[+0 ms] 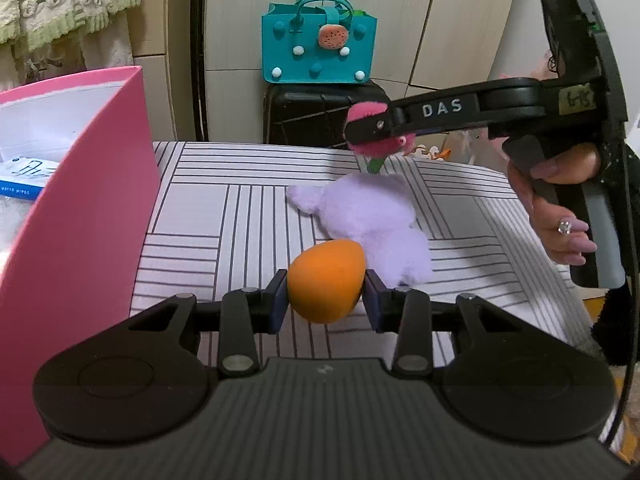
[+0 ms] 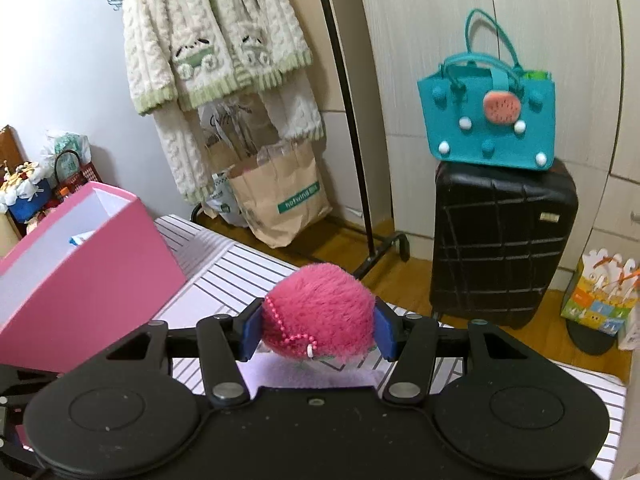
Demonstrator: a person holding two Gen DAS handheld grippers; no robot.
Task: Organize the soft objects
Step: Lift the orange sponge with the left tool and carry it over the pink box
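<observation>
My left gripper is shut on an orange egg-shaped soft toy, held just above the striped bed cover. Behind it lies a lilac plush on the cover. My right gripper is shut on a fuzzy pink plush ball with a pink bead chain. In the left wrist view that right gripper hangs above the lilac plush, the pink plush between its fingers and a green stem dangling below. A hand holds its handle. An open pink box stands at the left.
A teal felt handbag sits on a black suitcase beyond the bed. A clothes rack with a cream knit garment and paper bags stands behind the pink box. A colourful gift bag is on the floor at right.
</observation>
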